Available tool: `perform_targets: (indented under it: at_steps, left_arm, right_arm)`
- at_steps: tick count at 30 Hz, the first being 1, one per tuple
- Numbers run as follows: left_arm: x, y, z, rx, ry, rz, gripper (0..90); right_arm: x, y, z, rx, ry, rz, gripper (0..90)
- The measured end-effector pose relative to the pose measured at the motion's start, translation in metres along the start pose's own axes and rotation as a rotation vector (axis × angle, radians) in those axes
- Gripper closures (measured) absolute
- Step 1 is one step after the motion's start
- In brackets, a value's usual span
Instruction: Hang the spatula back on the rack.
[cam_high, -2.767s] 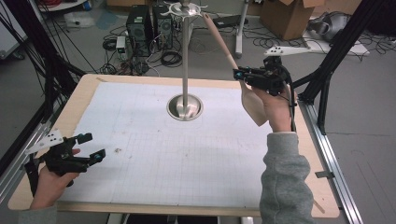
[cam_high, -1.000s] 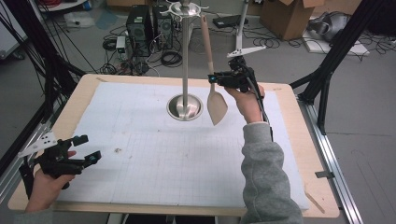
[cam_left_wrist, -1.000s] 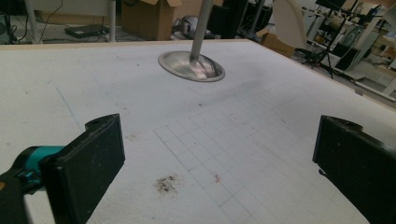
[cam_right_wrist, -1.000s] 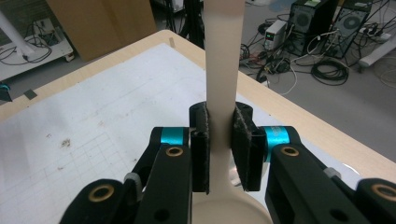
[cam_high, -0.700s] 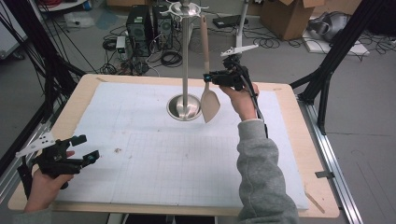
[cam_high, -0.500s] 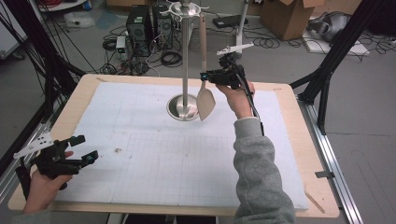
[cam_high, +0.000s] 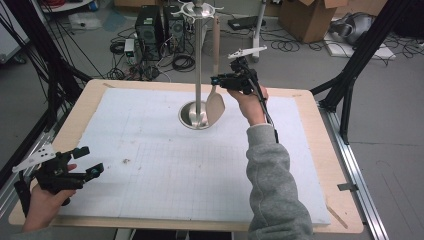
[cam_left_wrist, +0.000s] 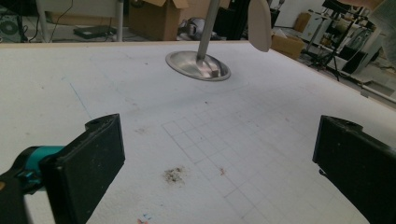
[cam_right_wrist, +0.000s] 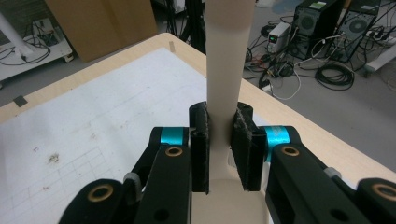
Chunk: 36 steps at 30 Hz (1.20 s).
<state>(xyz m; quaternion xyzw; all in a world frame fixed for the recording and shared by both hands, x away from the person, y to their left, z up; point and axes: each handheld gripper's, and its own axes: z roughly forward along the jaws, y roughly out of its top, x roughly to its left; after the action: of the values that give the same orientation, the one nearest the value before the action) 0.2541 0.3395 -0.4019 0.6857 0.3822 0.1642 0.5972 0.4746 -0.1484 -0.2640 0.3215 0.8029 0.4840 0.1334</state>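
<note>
Covering most of the worktop (cam_high: 320, 150) is a white gridded sheet (cam_high: 165, 170), matte and lightly stained, with bare pale wood as a border around it; the broad middle and lower part of the sheet lies open. Near the upper centre of the high view a shiny metal stand (cam_high: 198, 70) rises as a slim pole from a round dished base. Just right of the pole hangs a pale wooden spatula (cam_high: 215, 102), smooth, with a flat rounded blade pointing down over the base rim and a long straight handle pointing up. The right gripper (cam_high: 225, 82) clamps this handle between its rough black pads (cam_right_wrist: 201, 149), just above the blade. At the lower left of the high view, well apart from the stand, the left gripper (cam_high: 85, 161) holds its jaws spread wide above the sheet with nothing between them.
</note>
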Motion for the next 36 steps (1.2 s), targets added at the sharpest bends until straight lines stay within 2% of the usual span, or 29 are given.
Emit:
perform_targets:
  at_steps: [7, 12, 19, 22, 24, 30, 32, 36]
  left_arm:
    - [-0.002, 0.000, 0.006, 0.013, -0.010, 0.007, 2.6]
    - [-0.003, -0.001, 0.009, 0.019, -0.012, 0.006, 2.6]
    - [-0.003, 0.001, 0.008, 0.011, -0.013, 0.006, 2.6]
    - [-0.003, 0.001, 0.008, 0.008, -0.013, 0.008, 2.6]
    - [-0.003, 0.002, 0.008, 0.005, -0.016, 0.010, 2.6]
    - [-0.005, 0.004, 0.008, 0.005, -0.018, 0.021, 2.6]
    - [-0.007, 0.005, 0.008, 0.003, -0.019, 0.024, 2.6]
    - [-0.008, 0.007, 0.009, 0.002, -0.022, 0.029, 2.6]
  right_arm:
    - [0.000, -0.001, 0.002, 0.027, -0.030, -0.015, 76.4]
    - [0.001, -0.002, 0.003, 0.034, -0.044, -0.037, 68.2]
    - [0.005, -0.001, -0.007, -0.023, -0.090, -0.042, 48.8]
    - [0.008, -0.002, -0.015, -0.050, -0.108, -0.042, 37.4]
    - [0.011, -0.003, -0.019, -0.049, -0.123, -0.035, 28.7]
    - [0.024, -0.007, -0.031, -0.088, -0.108, -0.077, 20.5]
    - [0.027, -0.010, -0.033, -0.083, -0.101, -0.085, 17.1]
    - [0.031, -0.015, -0.038, -0.074, -0.095, -0.091, 16.8]
